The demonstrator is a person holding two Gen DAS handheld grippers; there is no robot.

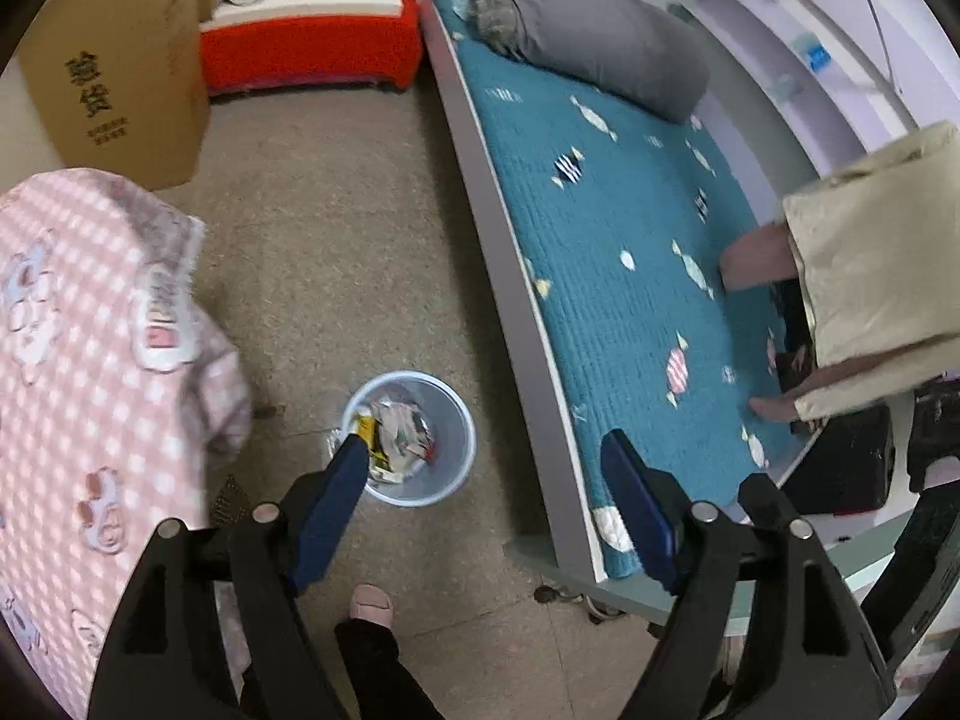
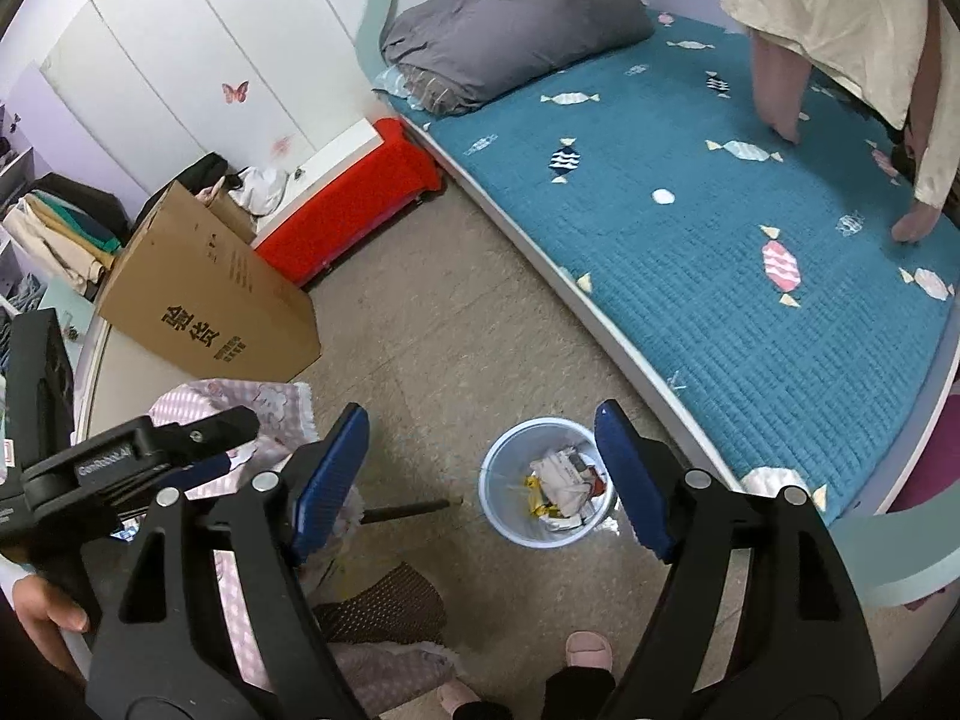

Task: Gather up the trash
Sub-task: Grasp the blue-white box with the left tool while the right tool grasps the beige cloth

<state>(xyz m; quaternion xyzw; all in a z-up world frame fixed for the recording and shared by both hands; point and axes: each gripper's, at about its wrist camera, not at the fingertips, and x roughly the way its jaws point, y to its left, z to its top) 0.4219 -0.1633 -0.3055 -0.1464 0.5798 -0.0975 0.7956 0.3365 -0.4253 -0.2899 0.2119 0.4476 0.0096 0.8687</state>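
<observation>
Down on the floor [image 2: 432, 324] the trash bin [image 2: 498, 507] is seen, a small pale blue tub just beside the edge of the bed [image 2: 750, 312]. Crumpled paper and wrappers [image 2: 561, 489] are piled inside the bin, quite high, so more trash could spill over the rim if it is dropped from above. The left gripper [image 1: 486, 462] is held over the bin with its jaws spread wide and nothing between them; one blue pad [image 1: 336, 498] is seen across the rim of the bin, so the bin could be knocked over if the pad is brought lower. The right gripper [image 2: 480, 438] is also held above the bin, released and empty. Near the bin, on the side away from the bed, a pink checked cloth [image 2: 252, 414] is draped over a chair [image 2: 384, 600], and it could be snagged by a pad when a gripper is swung that way. A pink slipper [image 2: 588, 651] is planted close to the bin, so the bin could be kicked by a step. Farther from the bin a cardboard box [image 2: 204, 306] and a red bench [image 2: 354, 204] are placed. Across the bed from the bin another person's hand [image 2: 912, 225] is pressed on the cover, and it could be bumped if trash is reached for there.
</observation>
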